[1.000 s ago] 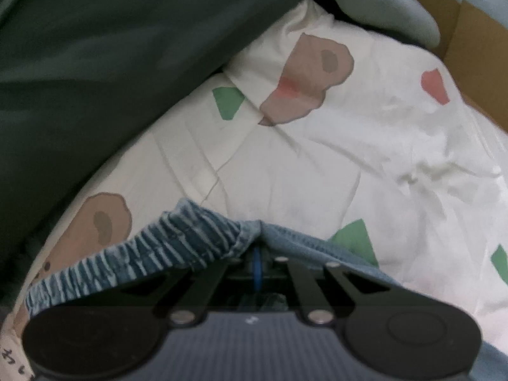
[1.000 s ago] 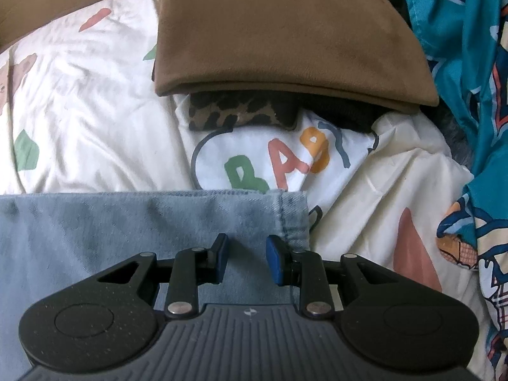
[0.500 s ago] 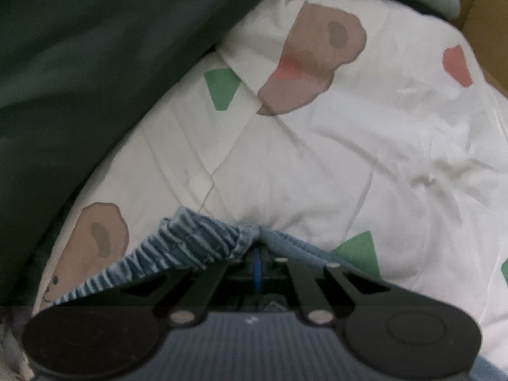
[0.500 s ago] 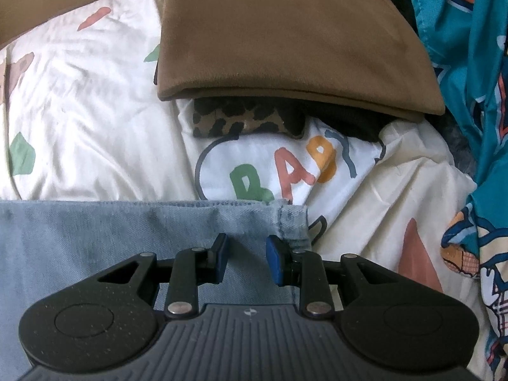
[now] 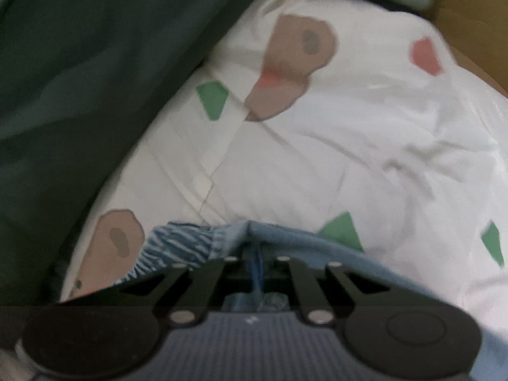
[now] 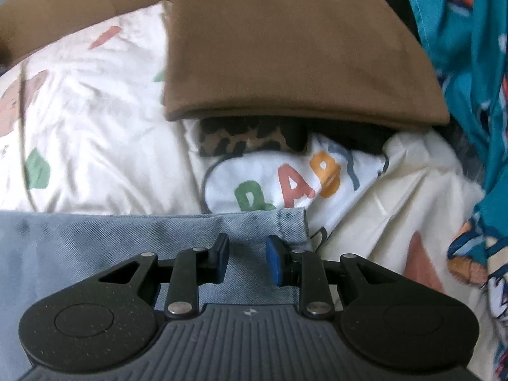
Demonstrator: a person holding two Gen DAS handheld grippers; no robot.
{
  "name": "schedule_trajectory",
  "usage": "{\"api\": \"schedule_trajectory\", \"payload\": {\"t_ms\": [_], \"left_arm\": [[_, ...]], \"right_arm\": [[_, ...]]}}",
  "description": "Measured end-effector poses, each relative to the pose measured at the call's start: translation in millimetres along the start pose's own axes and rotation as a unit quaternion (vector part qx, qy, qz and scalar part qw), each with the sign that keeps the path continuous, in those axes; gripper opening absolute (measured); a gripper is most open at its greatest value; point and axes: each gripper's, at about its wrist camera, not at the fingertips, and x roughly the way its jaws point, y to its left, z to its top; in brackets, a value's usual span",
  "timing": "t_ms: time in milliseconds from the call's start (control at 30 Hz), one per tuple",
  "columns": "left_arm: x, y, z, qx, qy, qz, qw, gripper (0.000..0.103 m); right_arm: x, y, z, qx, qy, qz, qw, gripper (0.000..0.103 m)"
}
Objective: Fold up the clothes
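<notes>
- Denim garment point(image 6: 95, 241): light-blue jeans cloth lying flat on the bed at the near edge of both views. Its hemmed corner point(image 6: 290, 222) sits on the right, and its gathered elastic waistband point(image 5: 177, 247) bunches up on the left.
- Left gripper point(image 5: 255, 260): its jaws are opening. A fold of the denim still rises between them at the waistband, though blur hides whether the pads still press on it.
- Right gripper point(image 6: 246, 262): the jaws stand apart over the flat denim just inside the hemmed corner, the blue pads point(image 6: 274, 263) closing on nothing.
- Handling, as I judge it: the denim is soft and limp but weightier than a shirt, not slippery and not fragile. It should hold a crease, while its free parts will sag.
- Where to take hold: the thick seams, that is the waistband and the hemmed corner, give the firmest bite.
- Bedsheet point(image 5: 317, 165): white, wrinkled, printed with green, pink and brown shapes; it lies beyond the denim.
- Writing: a white printed cloth point(image 6: 285, 184) just past the hem shows coloured letters, seemingly "BABY", partly covered.
- Farther off: a leopard-print piece point(image 6: 241, 141) under a folded brown garment point(image 6: 285, 50), a teal patterned fabric point(image 6: 470, 63) at the right, and a dark green cloth point(image 5: 79, 79) at the far left.
</notes>
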Motion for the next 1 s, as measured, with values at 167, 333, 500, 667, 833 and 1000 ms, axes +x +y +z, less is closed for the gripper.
{"api": "schedule_trajectory", "payload": {"t_ms": [167, 333, 500, 667, 833, 1000], "left_arm": [[-16, 9, -17, 0.016, -0.041, 0.003, 0.999, 0.027], [-31, 28, -35, -0.003, -0.082, 0.028, 0.9962, 0.03], [-40, 44, -58, -0.012, -0.097, 0.035, 0.9946, 0.026], [-33, 56, -74, -0.018, -0.089, 0.036, 0.9952, 0.024], [-10, 59, -73, -0.028, -0.072, 0.034, 0.9965, 0.022], [17, 56, -61, -0.017, -0.062, 0.034, 0.9973, 0.018]], "right_arm": [[-14, 38, -7, -0.08, -0.015, 0.068, 0.994, 0.036], [-9, 87, -16, -0.149, -0.014, 0.11, 0.983, 0.043], [4, 125, -18, -0.202, -0.024, 0.108, 0.973, 0.044], [20, 137, 1, -0.186, -0.032, 0.095, 0.977, 0.044], [28, 144, 21, -0.159, -0.013, 0.095, 0.983, 0.041], [6, 143, 27, -0.175, -0.033, 0.101, 0.979, 0.041]]}}
